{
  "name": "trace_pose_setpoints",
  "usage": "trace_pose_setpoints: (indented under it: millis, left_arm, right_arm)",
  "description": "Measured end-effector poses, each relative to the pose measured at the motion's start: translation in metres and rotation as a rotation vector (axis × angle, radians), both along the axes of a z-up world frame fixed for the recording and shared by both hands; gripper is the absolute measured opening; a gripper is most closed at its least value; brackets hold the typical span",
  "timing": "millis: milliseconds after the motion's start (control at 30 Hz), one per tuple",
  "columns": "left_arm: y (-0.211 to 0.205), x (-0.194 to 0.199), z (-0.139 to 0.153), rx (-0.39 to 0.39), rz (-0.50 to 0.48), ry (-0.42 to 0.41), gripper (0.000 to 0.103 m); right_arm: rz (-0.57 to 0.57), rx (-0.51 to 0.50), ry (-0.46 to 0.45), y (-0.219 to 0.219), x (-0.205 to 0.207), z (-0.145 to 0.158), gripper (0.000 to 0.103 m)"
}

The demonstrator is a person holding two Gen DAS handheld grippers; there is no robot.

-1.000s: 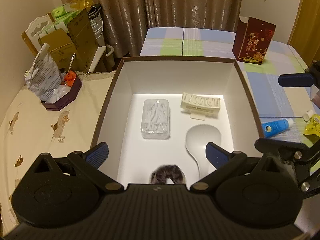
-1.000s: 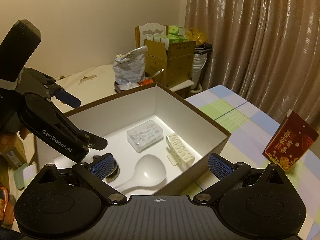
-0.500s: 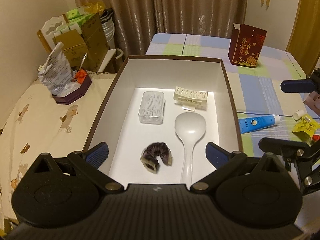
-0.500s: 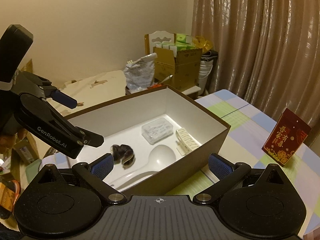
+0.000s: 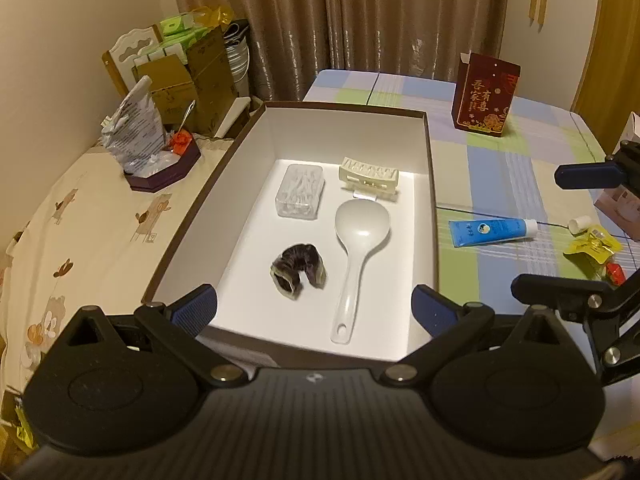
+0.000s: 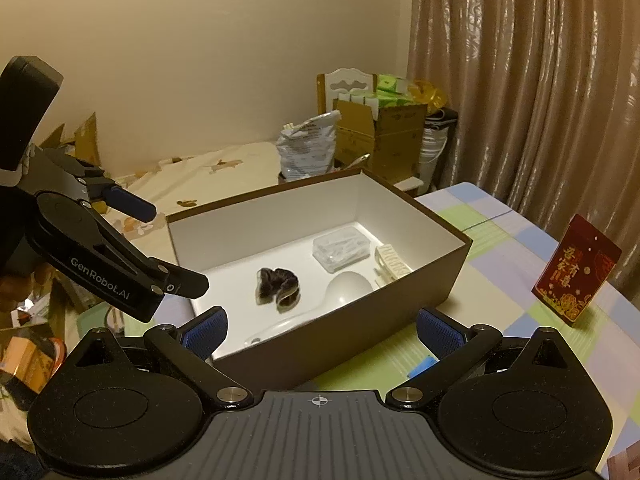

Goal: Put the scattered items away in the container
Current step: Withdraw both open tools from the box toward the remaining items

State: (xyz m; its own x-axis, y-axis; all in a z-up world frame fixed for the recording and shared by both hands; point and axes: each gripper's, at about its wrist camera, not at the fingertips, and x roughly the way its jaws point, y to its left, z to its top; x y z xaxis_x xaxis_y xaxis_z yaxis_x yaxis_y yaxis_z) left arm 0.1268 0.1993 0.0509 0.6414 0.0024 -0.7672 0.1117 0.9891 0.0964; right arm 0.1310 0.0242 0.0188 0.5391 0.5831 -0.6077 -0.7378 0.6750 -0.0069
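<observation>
Left wrist view, tongs [image 5: 314,308] spread empty above box [image 5: 431,184] rim

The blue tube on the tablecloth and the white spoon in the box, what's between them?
In the left wrist view, only the box's right wall and a strip of checked tablecloth separate the white spoon from the blue tube.

Glossy white plastic spoon [image 5: 358,240] lies in matt paperboard box [image 5: 430,184].
</observation>
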Motion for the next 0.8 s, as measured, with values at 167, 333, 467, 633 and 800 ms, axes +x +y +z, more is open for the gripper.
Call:
trace_pose_setpoints:
  millis: [167, 333, 467, 633, 800]
  left_arm:
    - [-0.011, -0.019, 0.0, 0.007, -0.001, -0.007, 0.102]
    - [-0.024, -0.034, -0.004, -0.006, -0.005, 0.004, 0.102]
    - [-0.035, -0.048, -0.008, -0.017, -0.018, 0.015, 0.102]
    - [-0.052, -0.056, -0.017, -0.033, -0.061, 0.033, 0.102]
    - [-0.074, -0.055, -0.022, -0.036, -0.133, 0.039, 0.102]
  right_arm:
    - [0.001, 0.017, 0.02, -0.015, -0.011, 0.0, 0.103]
    - [-0.022, 0.023, 0.043, -0.037, -0.026, -0.003, 0.103]
    - [-0.063, 0.023, 0.063, -0.058, -0.036, -0.008, 0.103]
    - [-0.142, 0.002, 0.091, -0.088, -0.045, -0.018, 0.103]
    - [-0.228, -0.007, 0.12, -0.12, -0.048, -0.025, 0.103]
